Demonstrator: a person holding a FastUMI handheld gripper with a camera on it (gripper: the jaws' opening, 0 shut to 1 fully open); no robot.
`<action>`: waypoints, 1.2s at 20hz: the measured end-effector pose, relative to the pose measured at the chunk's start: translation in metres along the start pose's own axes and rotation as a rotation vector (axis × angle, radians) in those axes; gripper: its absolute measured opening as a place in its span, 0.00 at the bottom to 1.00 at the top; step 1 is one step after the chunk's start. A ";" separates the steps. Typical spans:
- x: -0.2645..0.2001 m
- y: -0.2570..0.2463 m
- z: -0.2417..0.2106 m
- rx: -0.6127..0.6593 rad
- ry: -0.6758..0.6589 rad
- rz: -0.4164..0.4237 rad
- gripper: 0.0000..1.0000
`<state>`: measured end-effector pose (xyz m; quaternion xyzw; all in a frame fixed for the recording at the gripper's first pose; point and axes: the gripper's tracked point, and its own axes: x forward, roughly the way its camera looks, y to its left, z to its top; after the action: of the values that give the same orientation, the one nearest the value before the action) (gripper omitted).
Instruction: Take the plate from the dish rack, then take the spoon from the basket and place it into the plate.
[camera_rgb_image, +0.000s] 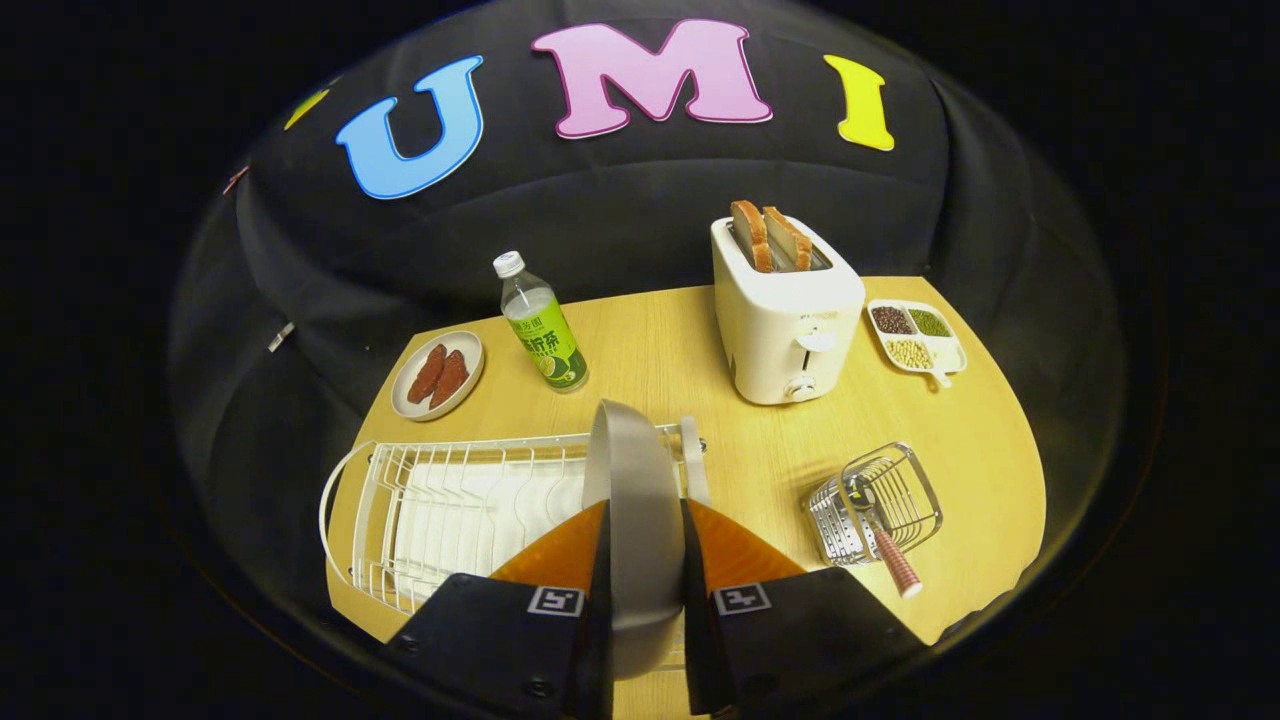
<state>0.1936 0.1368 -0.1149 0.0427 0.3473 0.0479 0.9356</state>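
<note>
The first step is judged to be in hand: the plate (640, 500) is gripped edge-on by the hand-held gripper (645, 555), a finger pressed on each face, at the right end of the dish rack (440, 510). Whether the plate's lower edge has left the rack's wires cannot be told, since it is hidden by the fingers.

With the dish rack taken as the landmark, the scene is read from left to right. Behind the rack's left end, a small dish of reddish pieces (438, 375) is set on the desk (980, 460). Behind the rack's middle, a bottle (542, 325) stands upright. At the rack's right end the plate is held, standing on edge between the fingers. Behind and to the right of the rack, a toaster (785, 320) with two slices in its slots is seen. To the right of the rack, well apart from it, stands the wire basket (880, 505), and the spoon (880, 540) is propped in it, bowl down and striped handle leaning out toward the gripper. Farthest right, beyond the toaster, lies a divided tray of beans (915, 335).

The next move is judged to call for the plate to be lifted clear and laid flat on bare desk, probably between rack and basket, before the fingers are released and the spoon's handle is approached.
</note>
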 end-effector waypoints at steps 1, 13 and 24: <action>0.000 0.002 -0.001 -0.007 0.001 0.000 0.29; -0.010 0.002 0.017 -0.095 -0.025 -0.113 0.29; -0.017 0.001 0.036 -0.149 -0.033 -0.134 0.25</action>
<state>0.2046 0.1341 -0.0764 -0.0495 0.3293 0.0102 0.9429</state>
